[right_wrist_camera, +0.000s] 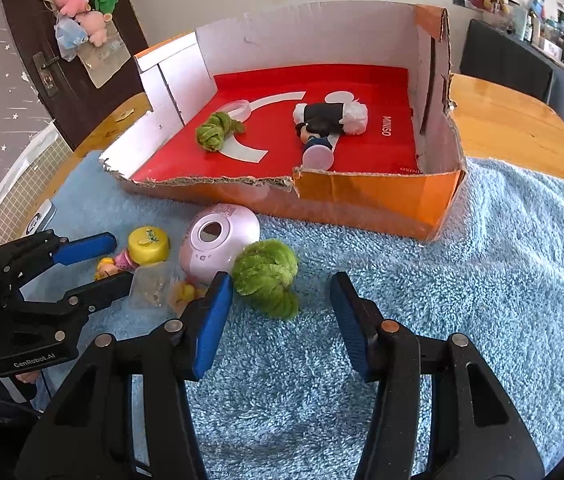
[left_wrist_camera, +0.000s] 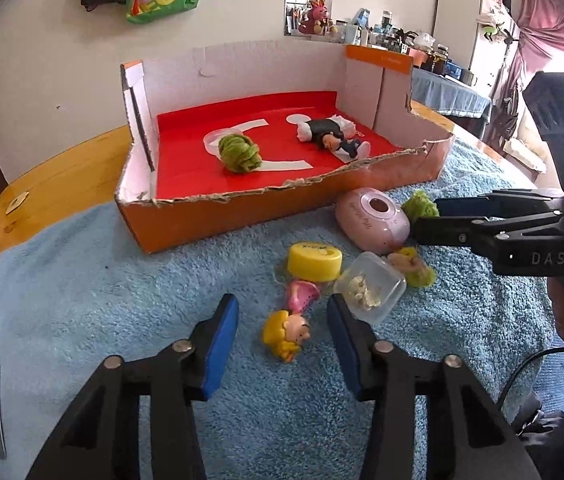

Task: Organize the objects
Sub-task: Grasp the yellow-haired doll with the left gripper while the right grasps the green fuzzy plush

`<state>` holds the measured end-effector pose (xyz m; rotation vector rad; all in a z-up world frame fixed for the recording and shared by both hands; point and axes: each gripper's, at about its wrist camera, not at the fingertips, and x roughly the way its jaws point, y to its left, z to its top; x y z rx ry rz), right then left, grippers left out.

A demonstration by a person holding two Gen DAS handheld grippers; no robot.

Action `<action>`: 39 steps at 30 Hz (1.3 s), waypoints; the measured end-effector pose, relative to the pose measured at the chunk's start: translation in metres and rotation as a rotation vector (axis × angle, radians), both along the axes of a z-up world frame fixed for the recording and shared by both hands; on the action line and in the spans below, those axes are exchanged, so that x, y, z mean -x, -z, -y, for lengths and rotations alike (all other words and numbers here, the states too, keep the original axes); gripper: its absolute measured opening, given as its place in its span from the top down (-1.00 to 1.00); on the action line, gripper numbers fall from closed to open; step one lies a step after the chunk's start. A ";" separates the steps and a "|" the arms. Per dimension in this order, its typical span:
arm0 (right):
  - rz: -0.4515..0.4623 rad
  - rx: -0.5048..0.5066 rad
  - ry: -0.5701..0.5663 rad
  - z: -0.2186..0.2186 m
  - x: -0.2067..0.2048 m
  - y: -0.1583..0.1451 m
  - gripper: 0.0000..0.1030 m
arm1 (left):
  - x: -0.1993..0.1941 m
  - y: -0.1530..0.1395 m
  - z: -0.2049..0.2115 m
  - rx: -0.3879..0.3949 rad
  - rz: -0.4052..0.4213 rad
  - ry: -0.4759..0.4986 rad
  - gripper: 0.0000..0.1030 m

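my left gripper [left_wrist_camera: 282, 328] and right gripper [right_wrist_camera: 278, 300] gape empty; closing left could clip the plastic tub [left_wrist_camera: 369, 286] beside the yellow doll [left_wrist_camera: 283, 332].

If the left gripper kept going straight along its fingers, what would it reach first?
Most likely the yellow-haired figurine, lying on the blue towel just beyond the open left gripper, between its finger lines. The clear plastic container sits close to the right finger; depth is uncertain.
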<state>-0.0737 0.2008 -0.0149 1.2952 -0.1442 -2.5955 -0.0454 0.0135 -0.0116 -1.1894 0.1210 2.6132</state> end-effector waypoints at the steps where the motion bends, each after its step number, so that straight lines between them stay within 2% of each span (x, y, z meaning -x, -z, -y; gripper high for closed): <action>1: 0.000 0.000 -0.001 0.000 0.001 0.000 0.03 | 0.001 0.001 -0.001 0.000 0.002 0.002 0.12; 6: 0.001 0.012 -0.006 -0.001 0.004 0.000 0.04 | 0.002 0.002 -0.003 0.003 -0.001 0.005 0.13; 7: 0.001 0.015 -0.007 -0.001 0.004 0.000 0.10 | 0.002 0.002 -0.003 0.005 -0.001 0.007 0.14; 8: 0.001 0.021 -0.008 -0.001 0.004 0.000 0.19 | 0.001 0.002 -0.004 0.005 0.000 0.008 0.17; 13: 0.010 0.044 -0.023 0.000 0.004 0.000 0.37 | 0.001 0.002 -0.006 0.005 -0.002 0.019 0.29; 21: 0.014 0.041 -0.026 0.001 0.005 0.000 0.46 | -0.002 0.001 -0.008 -0.004 0.001 0.033 0.58; 39: -0.019 0.051 -0.018 0.004 -0.006 -0.010 0.48 | -0.009 -0.005 -0.004 -0.032 -0.004 -0.011 0.58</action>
